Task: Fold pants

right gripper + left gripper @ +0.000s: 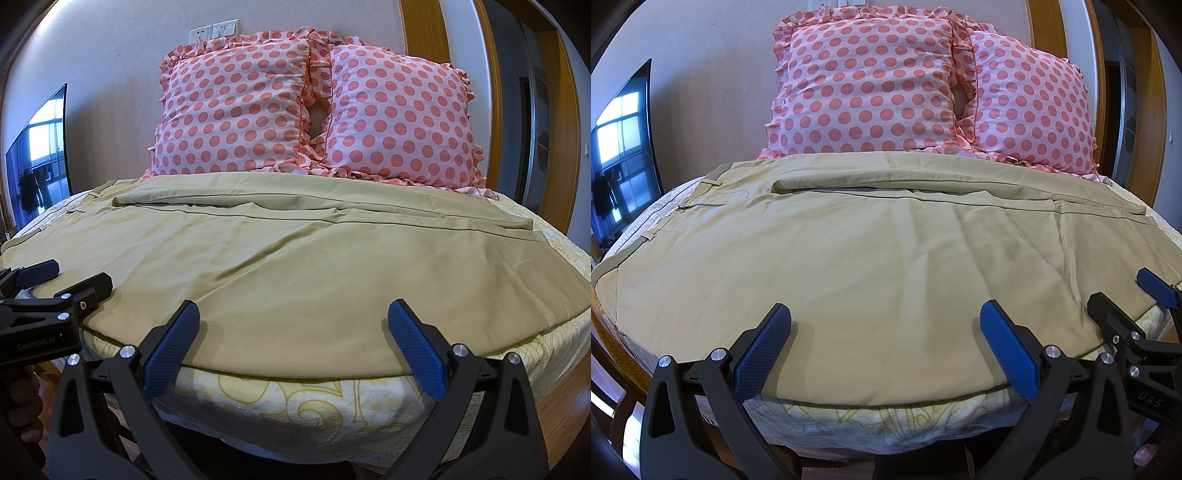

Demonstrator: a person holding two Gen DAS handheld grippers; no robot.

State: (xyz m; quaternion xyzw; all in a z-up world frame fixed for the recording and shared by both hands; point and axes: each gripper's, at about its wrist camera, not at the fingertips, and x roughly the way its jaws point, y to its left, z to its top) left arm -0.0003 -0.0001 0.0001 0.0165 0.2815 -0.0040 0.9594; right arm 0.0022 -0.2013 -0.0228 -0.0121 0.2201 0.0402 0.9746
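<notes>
Khaki pants lie spread flat across the bed, waistband at the left, legs running to the right; they also show in the right wrist view. My left gripper is open and empty, its blue pads just above the near edge of the pants. My right gripper is open and empty, over the same near edge, further right. The right gripper shows at the right of the left wrist view. The left gripper shows at the left of the right wrist view.
Two pink polka-dot pillows stand against the wall behind the pants. The bed has a yellow patterned cover. A dark TV screen stands at the left. A wooden door frame is at the right.
</notes>
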